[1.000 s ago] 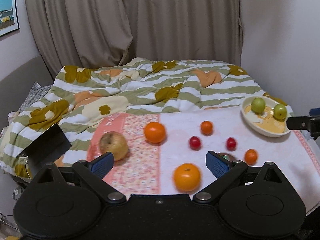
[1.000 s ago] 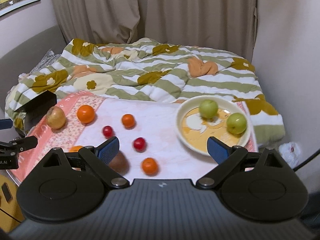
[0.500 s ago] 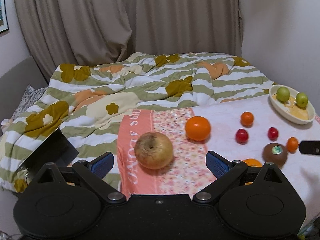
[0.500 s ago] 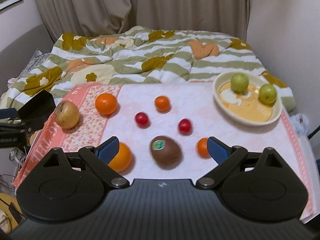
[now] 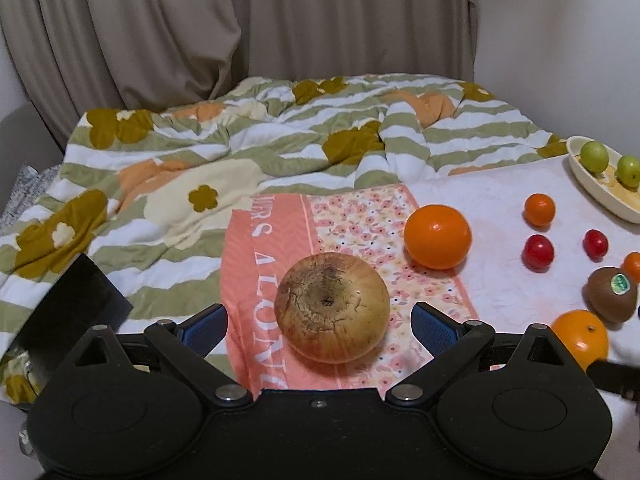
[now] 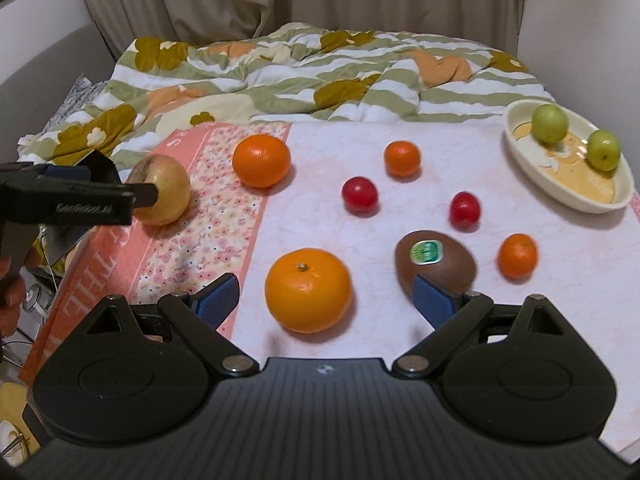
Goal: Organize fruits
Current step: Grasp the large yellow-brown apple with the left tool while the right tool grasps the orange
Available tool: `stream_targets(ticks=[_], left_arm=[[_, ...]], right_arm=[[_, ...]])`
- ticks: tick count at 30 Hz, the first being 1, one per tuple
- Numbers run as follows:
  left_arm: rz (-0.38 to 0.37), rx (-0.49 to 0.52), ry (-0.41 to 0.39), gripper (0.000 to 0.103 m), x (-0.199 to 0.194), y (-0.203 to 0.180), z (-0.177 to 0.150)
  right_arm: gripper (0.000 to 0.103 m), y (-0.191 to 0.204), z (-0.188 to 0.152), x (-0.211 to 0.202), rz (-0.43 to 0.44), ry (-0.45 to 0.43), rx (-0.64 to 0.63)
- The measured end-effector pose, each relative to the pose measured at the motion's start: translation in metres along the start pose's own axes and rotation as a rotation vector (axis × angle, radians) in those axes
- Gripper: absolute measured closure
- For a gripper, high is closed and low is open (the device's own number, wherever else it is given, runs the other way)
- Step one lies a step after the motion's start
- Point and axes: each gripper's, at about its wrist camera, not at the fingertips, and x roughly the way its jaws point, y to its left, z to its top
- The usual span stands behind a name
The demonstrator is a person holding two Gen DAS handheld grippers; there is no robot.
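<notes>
Left gripper (image 5: 320, 322) wide open around the onion (image 5: 332, 307), low centre; right gripper (image 6: 325, 300) open over the orange (image 6: 308, 290). Centre, then squeeze gently.

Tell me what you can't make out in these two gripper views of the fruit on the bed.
- Left wrist view: the bowl is cut off by the right edge, so any contents beyond two green fruits are hidden.
- Left wrist view: the near orange is partly covered by the left gripper body.
- Right wrist view: the yellowish apple is partly behind the left gripper's finger; contact is unclear.
- Right wrist view: the kiwi sticker text is too small to read.
</notes>
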Motion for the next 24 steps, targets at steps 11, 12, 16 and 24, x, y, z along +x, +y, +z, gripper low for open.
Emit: stream_targets(ticks=[11, 12, 16, 24], left_arm=[[-0.039, -0.029, 0.081, 0.016, 0.044, 0.004, 0.004], [-0.042, -0.028, 0.085, 0.018, 0.046, 0.004, 0.004], [-0.058, -0.024, 0.083, 0.024, 0.048, 0.003, 0.003], [-0.042, 0.006, 0.074, 0.024, 0.043, -0.003, -0.001]], right_arm=[[0.0, 0.009, 0.001, 0.03, 0.012, 0.052, -0.032], [0.0, 0.01, 0.001, 0.031, 0.013, 0.055, -0.033], [0.0, 0.01, 0.004, 0.037, 0.021, 0.062, -0.036], [0.0, 0.011, 0.008, 0.045, 0.015, 0.068, -0.047]])
